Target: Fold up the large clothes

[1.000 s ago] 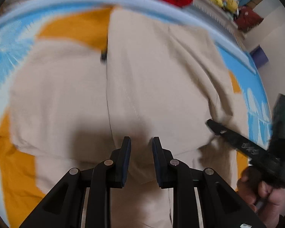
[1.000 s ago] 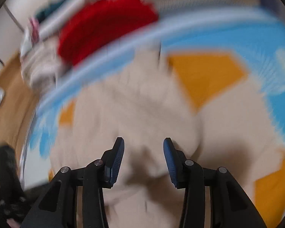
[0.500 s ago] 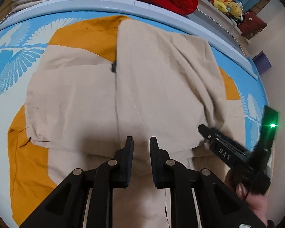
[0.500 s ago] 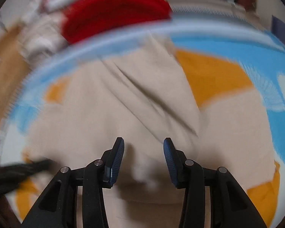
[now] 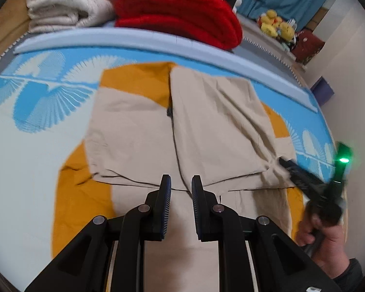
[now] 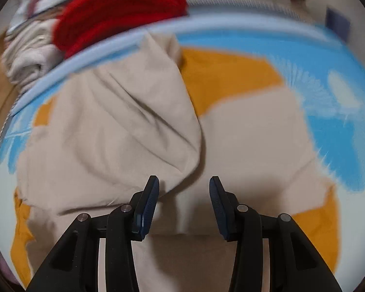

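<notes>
directly beneath both wrist cameras, the beige garment (image 5: 206, 131) lay spread on a blue patterned mat (image 5: 31, 102), over orange cloth (image 5: 80, 209). the left gripper (image 5: 180, 185) hovered above the garment's near middle with its jaws nearly together, a narrow gap between the pads and nothing held. the right gripper (image 6: 183, 185) stood with jaws apart, likewise empty, above a lower layer of the same garment (image 6: 114, 131).

progress, as judged: a first fold appeared done. two flaps lay turned in and met along a centre line, their lower hems forming a near edge just ahead of the left jaws. the right-hand flap carried diagonal creases (not yet smoothed). a longer length of beige ran toward the cameras and seemed still unfolded, so at least one crosswise fold was probably left.

edges and room: bare mat lay open to the left of the garment. on the right the garment reached near the mat's border and the wall. at the far side a pale blue raised rim (image 5: 138, 39) bounded the mat, and beyond it sat a red knit bundle (image 5: 180, 12) and cream folded blankets (image 5: 68, 4), leaving little spare room there.
</notes>
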Demonstrator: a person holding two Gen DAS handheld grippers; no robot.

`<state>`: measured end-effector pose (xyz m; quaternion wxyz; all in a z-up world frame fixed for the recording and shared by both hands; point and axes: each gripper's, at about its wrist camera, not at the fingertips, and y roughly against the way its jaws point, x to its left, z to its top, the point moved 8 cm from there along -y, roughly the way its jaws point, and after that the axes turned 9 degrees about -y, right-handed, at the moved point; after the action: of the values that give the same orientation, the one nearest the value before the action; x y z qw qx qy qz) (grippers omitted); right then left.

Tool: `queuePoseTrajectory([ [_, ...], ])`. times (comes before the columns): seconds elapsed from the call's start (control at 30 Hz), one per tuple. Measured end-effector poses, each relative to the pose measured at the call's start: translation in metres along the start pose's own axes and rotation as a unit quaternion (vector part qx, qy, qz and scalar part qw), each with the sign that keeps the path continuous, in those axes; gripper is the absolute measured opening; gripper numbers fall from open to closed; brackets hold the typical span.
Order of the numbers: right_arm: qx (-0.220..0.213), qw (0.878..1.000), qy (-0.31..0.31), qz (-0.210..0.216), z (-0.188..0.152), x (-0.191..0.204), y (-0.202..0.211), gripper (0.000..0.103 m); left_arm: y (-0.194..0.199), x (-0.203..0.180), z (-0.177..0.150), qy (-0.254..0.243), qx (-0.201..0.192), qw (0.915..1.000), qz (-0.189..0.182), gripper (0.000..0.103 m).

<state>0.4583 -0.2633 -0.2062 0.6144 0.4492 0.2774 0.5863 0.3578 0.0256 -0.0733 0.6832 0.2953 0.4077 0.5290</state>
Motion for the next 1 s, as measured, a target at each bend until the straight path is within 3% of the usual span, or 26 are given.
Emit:
queuePoseTrajectory([
  [0.1, -0.079, 0.996, 0.04, 0.012, 0.018, 0.018, 0.062, 0.044, 0.025, -0.003, -0.004, -0.027, -0.016, 0.9995, -0.012, 0.015],
  [0.2, -0.15, 0.987, 0.039, 0.046, 0.025, 0.024, 0.141, 0.044, 0.049, -0.003, -0.016, -0.066, -0.036, 0.9971, -0.009, 0.015],
  [0.3, -0.175, 0.982, 0.026, 0.072, 0.01, 0.015, 0.203, 0.044, 0.077, 0.008, -0.038, -0.058, -0.032, 0.9961, -0.058, 0.014],
  [0.4, -0.186, 0.98, 0.036, 0.069, -0.007, 0.001, 0.254, 0.043, 0.109, 0.028, -0.056, -0.046, -0.043, 0.9963, -0.058, 0.012],
  [0.47, -0.192, 0.979, 0.043, 0.053, -0.03, -0.015, 0.279, 0.027, 0.124, 0.04, -0.077, -0.049, -0.037, 0.9969, -0.048, 0.011],
  [0.57, -0.177, 0.983, 0.013, 0.045, -0.06, -0.056, 0.305, 0.023, 0.14, 0.069, -0.118, -0.046, -0.021, 0.9985, -0.021, 0.011],
  [0.63, -0.173, 0.984, -0.008, 0.037, -0.082, -0.081, 0.318, 0.023, 0.143, 0.093, -0.146, -0.022, -0.008, 0.9997, -0.009, 0.011],
  [0.73, -0.135, 0.989, -0.053, 0.016, -0.123, -0.128, 0.304, 0.024, 0.13, 0.131, -0.195, 0.037, 0.017, 0.9991, 0.001, 0.011],
  [0.83, -0.07, 0.993, -0.096, 0.023, -0.164, -0.165, 0.27, 0.024, 0.104, 0.161, -0.237, 0.123, 0.093, 0.988, -0.005, 0.009],
  [0.9, 0.002, 0.99, -0.138, 0.018, -0.194, -0.19, 0.247, 0.024, 0.094, 0.17, -0.247, 0.138, 0.114, 0.9839, -0.003, 0.009],
  [1.0, 0.036, 0.987, -0.153, 0.024, -0.212, -0.207, 0.231, 0.025, 0.073, 0.172, -0.263, 0.154, 0.168, 0.9737, -0.004, 0.01],
])
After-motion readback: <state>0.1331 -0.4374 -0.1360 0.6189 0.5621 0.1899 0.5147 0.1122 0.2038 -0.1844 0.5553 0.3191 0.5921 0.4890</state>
